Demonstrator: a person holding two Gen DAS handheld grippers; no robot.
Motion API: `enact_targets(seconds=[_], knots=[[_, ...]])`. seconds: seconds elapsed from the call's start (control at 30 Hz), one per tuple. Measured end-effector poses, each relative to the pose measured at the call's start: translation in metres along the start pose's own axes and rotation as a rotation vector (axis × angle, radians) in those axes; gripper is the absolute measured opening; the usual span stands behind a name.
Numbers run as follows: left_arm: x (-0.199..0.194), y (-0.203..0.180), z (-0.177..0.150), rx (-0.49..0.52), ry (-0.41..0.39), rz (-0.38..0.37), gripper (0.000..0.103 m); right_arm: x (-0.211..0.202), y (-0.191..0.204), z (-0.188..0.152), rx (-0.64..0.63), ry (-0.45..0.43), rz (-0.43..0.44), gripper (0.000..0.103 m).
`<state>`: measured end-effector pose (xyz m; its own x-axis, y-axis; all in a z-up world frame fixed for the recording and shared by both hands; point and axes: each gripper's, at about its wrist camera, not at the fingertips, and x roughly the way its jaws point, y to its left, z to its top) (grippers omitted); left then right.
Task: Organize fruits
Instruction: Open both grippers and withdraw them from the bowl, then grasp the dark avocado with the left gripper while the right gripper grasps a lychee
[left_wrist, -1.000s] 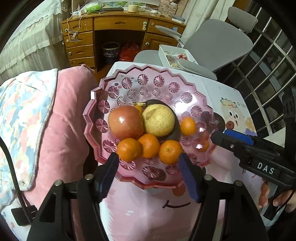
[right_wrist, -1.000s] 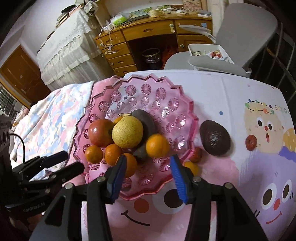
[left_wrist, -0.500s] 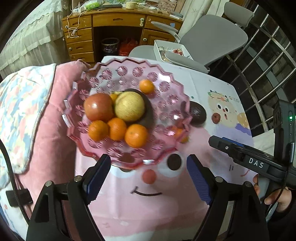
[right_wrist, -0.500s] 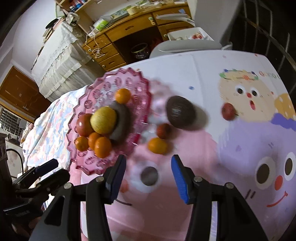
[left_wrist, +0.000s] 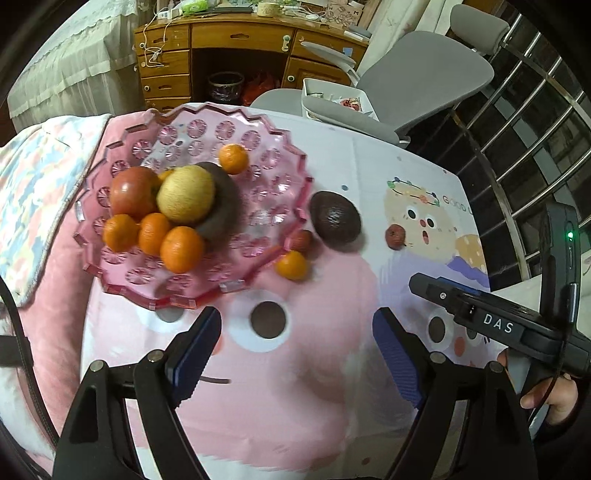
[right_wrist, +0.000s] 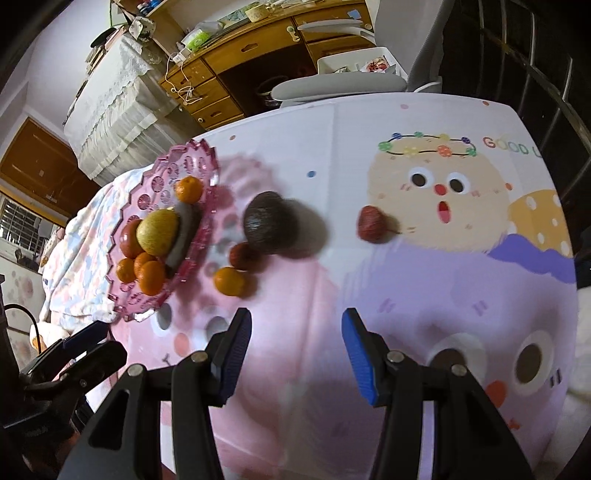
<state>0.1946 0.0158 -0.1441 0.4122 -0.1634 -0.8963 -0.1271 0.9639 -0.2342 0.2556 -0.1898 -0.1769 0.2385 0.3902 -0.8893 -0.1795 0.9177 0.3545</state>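
Note:
A pink scalloped plate (left_wrist: 258, 122) (right_wrist: 199, 151) on the left holds a red apple (left_wrist: 133, 195), a yellow pear (left_wrist: 186, 194), a dark avocado (left_wrist: 223, 210) and several oranges (left_wrist: 183, 249). On the cloth to its right lie a second avocado (left_wrist: 334, 221) (right_wrist: 269, 221), a small red fruit (left_wrist: 301, 240) (right_wrist: 243, 254), an orange (left_wrist: 291, 264) (right_wrist: 229, 280) and another small red fruit (left_wrist: 395, 236) (right_wrist: 373, 229). My left gripper (left_wrist: 295, 332) hangs open over bare cloth below the plate. My right gripper (right_wrist: 295, 332) is open with nothing between its fingers, short of the loose fruit.
A cartoon-printed tablecloth (right_wrist: 443, 277) covers the table. A pink cushion and patterned blanket (left_wrist: 33, 184) lie left of the plate. A grey office chair (left_wrist: 417, 81), a white tray (left_wrist: 332, 96) and a wooden desk (left_wrist: 236, 40) stand behind. Metal railing (left_wrist: 517, 140) runs at the right.
Both views have slid right, so the plate now sits at the left and the loose fruit on the cloth shows. The left jaws have spread wider. The right jaws look unchanged.

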Motion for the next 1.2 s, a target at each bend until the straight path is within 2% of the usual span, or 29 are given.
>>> enact_targets(seconds=[0.3,0.47,0.67,0.93,1.2], knots=[[0.028,-0.048,0.016,0.040,0.001,0.001,0.083,0.006,-0.037,0.005,-0.064,-0.017,-0.020,0.051],[0.046,-0.065,0.036,0.052,0.013,0.020,0.083,0.012,-0.047,0.012,-0.147,-0.083,-0.032,0.051],[0.072,-0.074,0.057,0.019,0.037,0.035,0.083,0.022,-0.060,0.015,-0.192,-0.132,-0.011,0.051],[0.113,-0.080,0.072,-0.027,0.064,0.116,0.083,0.040,-0.064,0.018,-0.235,-0.190,0.026,0.051],[0.148,-0.082,0.074,-0.038,0.114,0.203,0.083,0.063,-0.061,0.021,-0.248,-0.205,-0.004,0.051]])
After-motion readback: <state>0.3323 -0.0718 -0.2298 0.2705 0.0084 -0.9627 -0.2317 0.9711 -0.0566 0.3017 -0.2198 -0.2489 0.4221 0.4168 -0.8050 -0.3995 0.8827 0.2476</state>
